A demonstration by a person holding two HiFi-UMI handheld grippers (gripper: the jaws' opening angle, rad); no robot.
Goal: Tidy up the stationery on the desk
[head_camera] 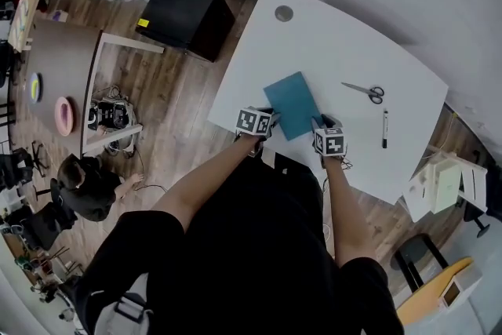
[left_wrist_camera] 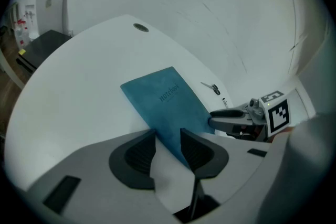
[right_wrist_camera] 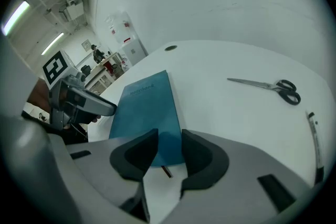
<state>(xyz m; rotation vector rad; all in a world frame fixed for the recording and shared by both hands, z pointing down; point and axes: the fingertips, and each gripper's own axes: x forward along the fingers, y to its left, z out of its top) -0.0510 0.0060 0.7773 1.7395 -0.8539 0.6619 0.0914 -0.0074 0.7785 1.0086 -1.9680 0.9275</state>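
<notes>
Head view: white bench point(head_camera: 337, 43), teal notebook point(head_camera: 293, 104) lying flat by the near edge, its short end towards me. I've got the left tool point(head_camera: 269, 119) at that end's left corner and the right tool point(head_camera: 318, 124) at its right corner, one each side of the book.

Left gripper view: jaws part open, narrow gap, nothing clamped. Notebook's near corner sits in line with the gap. Cover reads "notebook".

Right gripper view: same state, jaws apart, no grip. Notebook's near edge lies just past the tips, and a thin dark strip point(right_wrist_camera: 166, 171) pokes out from under it.

Scissors point(head_camera: 365, 91) lie closed towards the right edge, well apart from the notebook. Pen point(head_camera: 384, 128) lies just beside them, nearer the near right corner. Round cable hole point(head_camera: 284, 12) at the far left corner.

Black box point(head_camera: 184, 16) on the floor off the left edge, shut; contents not visible.
</notes>
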